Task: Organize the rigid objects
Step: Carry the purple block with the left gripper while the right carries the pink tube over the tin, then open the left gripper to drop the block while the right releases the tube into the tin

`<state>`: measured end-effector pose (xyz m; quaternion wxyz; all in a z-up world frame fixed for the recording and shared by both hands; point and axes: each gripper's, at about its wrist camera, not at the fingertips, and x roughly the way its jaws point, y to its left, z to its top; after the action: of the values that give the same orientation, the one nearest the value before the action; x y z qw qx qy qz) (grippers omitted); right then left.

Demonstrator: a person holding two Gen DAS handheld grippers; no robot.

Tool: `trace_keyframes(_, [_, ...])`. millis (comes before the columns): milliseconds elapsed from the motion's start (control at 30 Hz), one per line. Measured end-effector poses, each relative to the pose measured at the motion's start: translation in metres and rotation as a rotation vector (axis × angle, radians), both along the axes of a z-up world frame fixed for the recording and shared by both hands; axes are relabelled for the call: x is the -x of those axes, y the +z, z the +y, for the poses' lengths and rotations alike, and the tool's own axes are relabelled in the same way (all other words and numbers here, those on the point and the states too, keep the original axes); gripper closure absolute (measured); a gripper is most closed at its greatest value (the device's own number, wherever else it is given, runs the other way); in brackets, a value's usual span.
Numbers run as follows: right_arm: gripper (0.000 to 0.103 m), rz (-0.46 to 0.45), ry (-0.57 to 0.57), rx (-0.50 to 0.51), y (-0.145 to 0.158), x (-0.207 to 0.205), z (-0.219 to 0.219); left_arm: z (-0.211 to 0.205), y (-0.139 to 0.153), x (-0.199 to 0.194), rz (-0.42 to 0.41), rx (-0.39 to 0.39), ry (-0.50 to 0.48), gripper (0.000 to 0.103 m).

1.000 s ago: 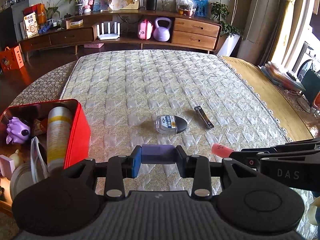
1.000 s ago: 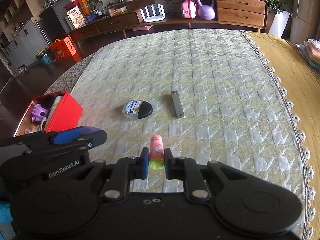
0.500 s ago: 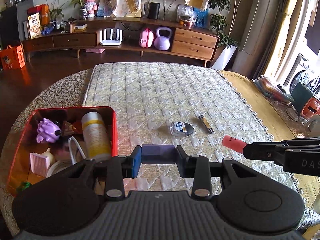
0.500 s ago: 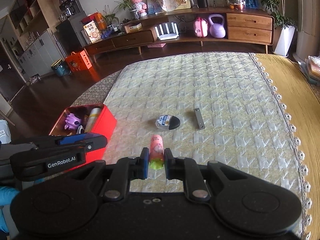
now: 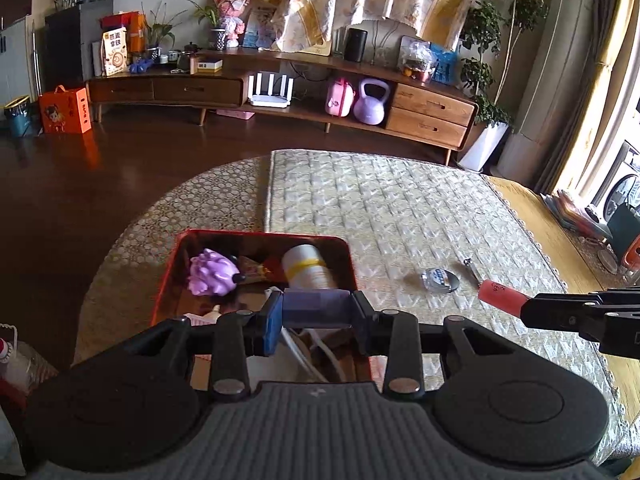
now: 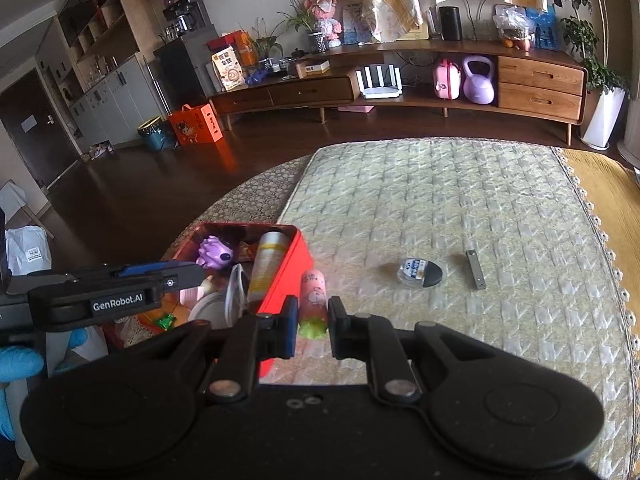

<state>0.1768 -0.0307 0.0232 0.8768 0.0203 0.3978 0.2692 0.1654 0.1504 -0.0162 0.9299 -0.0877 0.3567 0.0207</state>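
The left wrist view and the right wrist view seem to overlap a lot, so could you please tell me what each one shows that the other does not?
Only the left wrist view shows the purple block clamped in the left gripper, seen head-on.

Only the right wrist view shows the green end of the pink tube held in the right gripper, and a blue-gloved hand.

Both show the red box with the purple toy and white bottle, plus the small clear container and nail clipper on the quilted cover.
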Motion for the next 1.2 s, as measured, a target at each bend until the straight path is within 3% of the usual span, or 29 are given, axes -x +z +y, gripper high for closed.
trace_keyframes(500, [0.088, 0.015, 0.096, 0.029, -0.025, 0.004, 0.086, 0.07, -0.039, 0.004, 0.081, 0.032, 0.041, 0.068])
trace_keyframes(900, [0.088, 0.027, 0.201, 0.072, -0.061, -0.012, 0.133, 0.068, -0.073, -0.009, 0.134, -0.006, -0.006, 0.068])
trace_keyframes(1200, [0.088, 0.04, 0.23, 0.086, -0.074, -0.013, 0.141, 0.073, -0.073, -0.036, 0.113, -0.034, 0.018, 0.068])
